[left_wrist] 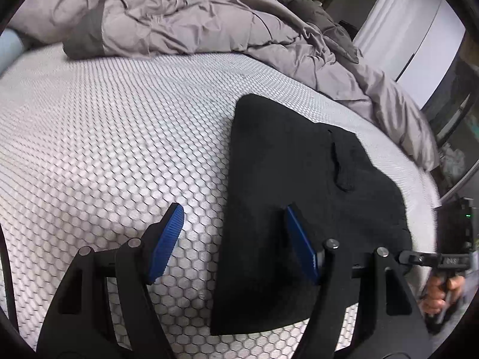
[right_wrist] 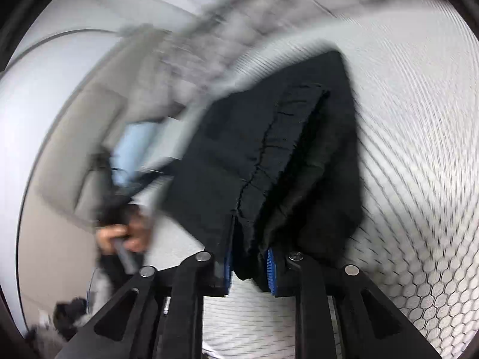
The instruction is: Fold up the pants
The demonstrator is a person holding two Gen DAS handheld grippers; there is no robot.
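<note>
Black pants [left_wrist: 302, 197]: folded, lay on honeycomb-patterned bed [left_wrist: 104, 137]; one edge clenched in right gripper [right_wrist: 250, 264] fingers [right_wrist: 271, 269]. Left gripper [left_wrist: 233, 239]: fingers spread, grasping nothing, over the pants' edge. Grey comforter [left_wrist: 185, 15] behind

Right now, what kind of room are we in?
Most likely a bedroom: black pants lie on a bare mattress with a honeycomb-pattern cover, and a rumpled grey comforter is bunched along its far side.
</note>
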